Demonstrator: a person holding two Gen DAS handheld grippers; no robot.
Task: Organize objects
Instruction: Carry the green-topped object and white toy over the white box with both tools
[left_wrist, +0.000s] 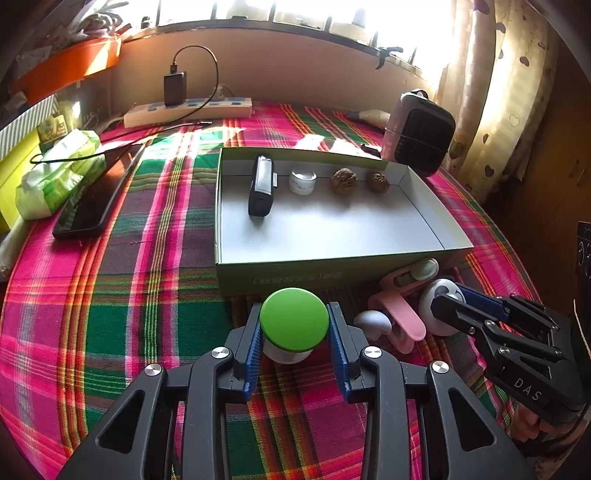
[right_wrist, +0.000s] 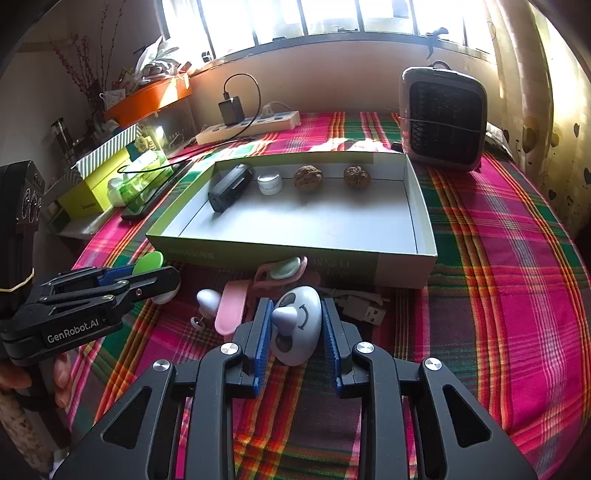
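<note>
Between the blue pads of the left gripper (left_wrist: 294, 341) sits a green-capped mushroom toy (left_wrist: 293, 319), clamped at its sides on the plaid tablecloth (left_wrist: 110, 295) just before the near wall of the open box (left_wrist: 332, 275). To its right, the right gripper (right_wrist: 295, 334) is closed narrowly on a white panda-faced toy (right_wrist: 297, 325). Both toys lie just short of the box, so each must rise over that near wall, and neither hand looks clearly nearer.

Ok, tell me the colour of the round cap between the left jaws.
Bright green round cap, clearest in the left wrist view.
</note>
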